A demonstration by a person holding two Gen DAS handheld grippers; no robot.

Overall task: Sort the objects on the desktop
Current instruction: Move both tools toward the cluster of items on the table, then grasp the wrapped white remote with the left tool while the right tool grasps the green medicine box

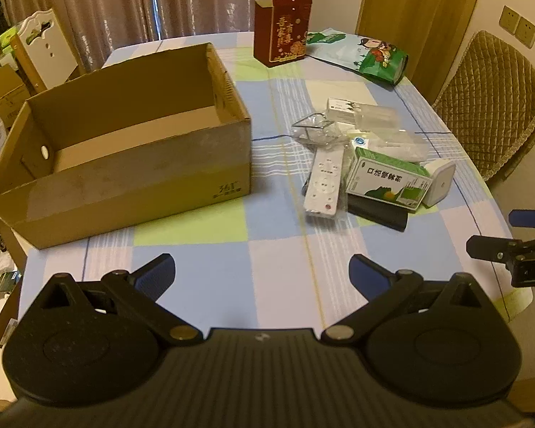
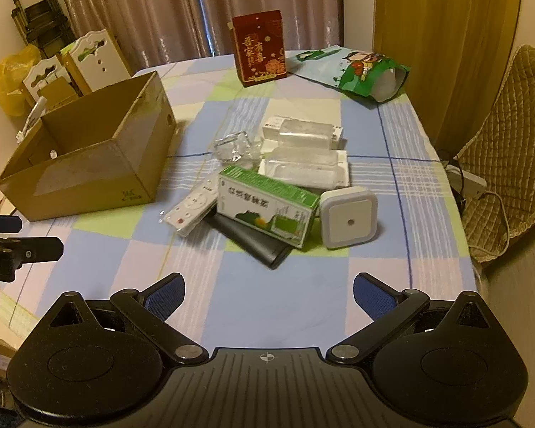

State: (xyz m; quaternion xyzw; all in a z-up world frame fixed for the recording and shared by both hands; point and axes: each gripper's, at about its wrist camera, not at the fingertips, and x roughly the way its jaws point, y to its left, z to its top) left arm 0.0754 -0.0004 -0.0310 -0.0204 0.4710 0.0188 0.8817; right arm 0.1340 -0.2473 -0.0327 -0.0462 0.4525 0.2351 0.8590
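Both the left gripper (image 1: 262, 271) and the right gripper (image 2: 269, 290) hang spread and empty over the surface (image 1: 203, 271), with the cardboard box (image 1: 125, 178) seemingly empty. The clutter sits just right of it; the white remote (image 1: 322, 185) on the pile's near edge looks easiest to lift first. Only the right view shows the square white night light (image 2: 349, 215) face-on.

To your left on the table (image 2: 392, 149) sits the cardboard box (image 2: 89, 164); right of it, the remote (image 2: 190, 210) lies beside the carton (image 2: 267, 207), which rests on the wallet (image 2: 256, 246).
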